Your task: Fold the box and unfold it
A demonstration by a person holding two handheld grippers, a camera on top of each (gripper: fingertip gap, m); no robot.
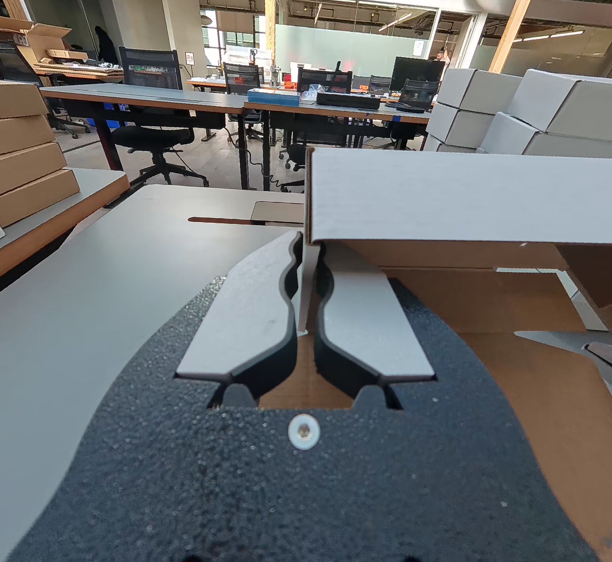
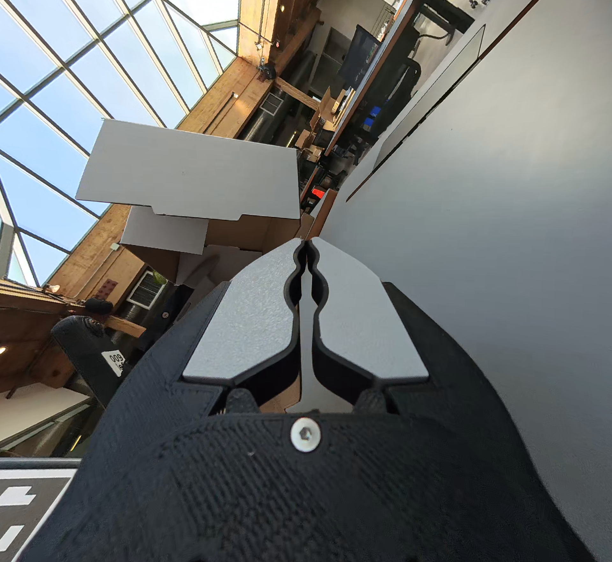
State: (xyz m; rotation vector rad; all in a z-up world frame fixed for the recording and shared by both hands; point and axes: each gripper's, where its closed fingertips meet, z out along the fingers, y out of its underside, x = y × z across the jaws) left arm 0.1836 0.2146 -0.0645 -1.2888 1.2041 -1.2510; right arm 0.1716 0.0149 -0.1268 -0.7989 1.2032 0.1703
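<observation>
Left tongs: clamped on a thin upright flap at the left end of the box. The flap stands edge-on between the two fingers, with the white panel of the box rising just above and to the right of the fingertips.

Right tongs: fingertips drawn together with only a hairline gap. A sliver of board shows in the gap near the base of the fingers, but whether it is pinched there cannot be told. This view is rolled hard to one side, so the counter fills its right half like a wall.

Location of the box: it sits on the grey counter, white outside and brown inside. One long white panel is raised. The brown base lies flat on the counter. In the right wrist view a large white panel stands clear above a smaller white flap, with brown interior showing between them.

Progress, as judged: the folding stage looks partly done. One wall is up and an end flap is in hand, but the panels are loose and the box is not closed. Remaining work appears to be tucking the end flaps, raising the other walls and closing the lid; unfolding comes after.

Other items: finished white boxes are stacked at right, and flat brown cartons at left
</observation>
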